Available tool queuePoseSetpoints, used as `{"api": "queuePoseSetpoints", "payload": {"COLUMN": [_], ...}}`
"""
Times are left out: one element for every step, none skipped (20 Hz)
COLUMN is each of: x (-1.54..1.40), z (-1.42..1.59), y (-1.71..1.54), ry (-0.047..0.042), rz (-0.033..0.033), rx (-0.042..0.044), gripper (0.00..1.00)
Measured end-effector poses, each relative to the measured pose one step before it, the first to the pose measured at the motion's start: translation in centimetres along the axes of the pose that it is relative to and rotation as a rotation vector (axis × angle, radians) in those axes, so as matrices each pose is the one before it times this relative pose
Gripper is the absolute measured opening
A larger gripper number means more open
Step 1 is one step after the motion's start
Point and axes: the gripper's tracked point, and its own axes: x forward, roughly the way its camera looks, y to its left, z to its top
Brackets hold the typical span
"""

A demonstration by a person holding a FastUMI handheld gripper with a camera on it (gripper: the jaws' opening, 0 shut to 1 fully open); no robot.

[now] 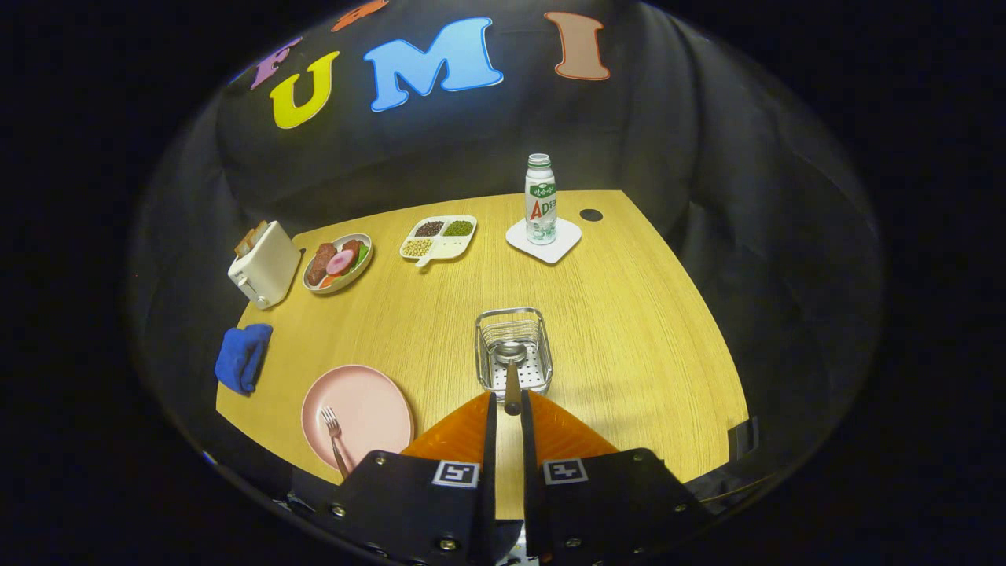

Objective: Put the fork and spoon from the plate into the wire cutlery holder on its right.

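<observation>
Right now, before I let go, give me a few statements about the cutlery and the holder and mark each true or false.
1. The metal spoon is pinched by its handle between the fingers. True.
2. The spoon's bowl hangs over the wire cutlery holder. True.
3. The metal fork already sits in the holder. False: it lies on the round pink plate.
4. The holder stands left of the plate. False: it stands on its right.
5. The clear drink bottle stands on a white square coaster. True.

Toaster [262,263]; blue cloth [242,358]; bottle [541,198] on coaster [563,242].
</observation>
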Motion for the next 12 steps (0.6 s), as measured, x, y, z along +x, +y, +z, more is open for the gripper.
{"api": "queuePoseSetpoints", "payload": {"x": [-0.046,-0.023,-0.167,-0.262,-0.198,-0.134,-0.169,-0.129,-0.186,-0.129,-0.063,0.072], "z": [0.025,-0.081,-0.017,-0.188,-0.043,-0.04,0.165,0.11,0.1,-0.107,-0.028,-0.276], "y": [0.145,0.225,0.422,0.405,0.47,0.493,0.538,0.611,0.794,0.9,0.962,1.077], "ry": [-0.00424,-0.00505,-0.00684,-0.00765,-0.00788,-0.01099,-0.01457,-0.01248,-0.01191,-0.00752,-0.00296,0.00037], "rz": [0.001,0.00651,0.00692,0.00583,0.00801,0.00867,0.00843,0.00958,0.01193,0.01515,0.01607,0.01896], "rx": [-0.00078,0.00003,0.0005,-0.00134,-0.00393,-0.00582,-0.00697,-0.00871,-0.00751,-0.00589,-0.00497,-0.00631], "gripper": [0.15,0.16,0.16,0.15,0.15,0.15,0.15,0.15,0.15,0.15,0.15,0.15]}}
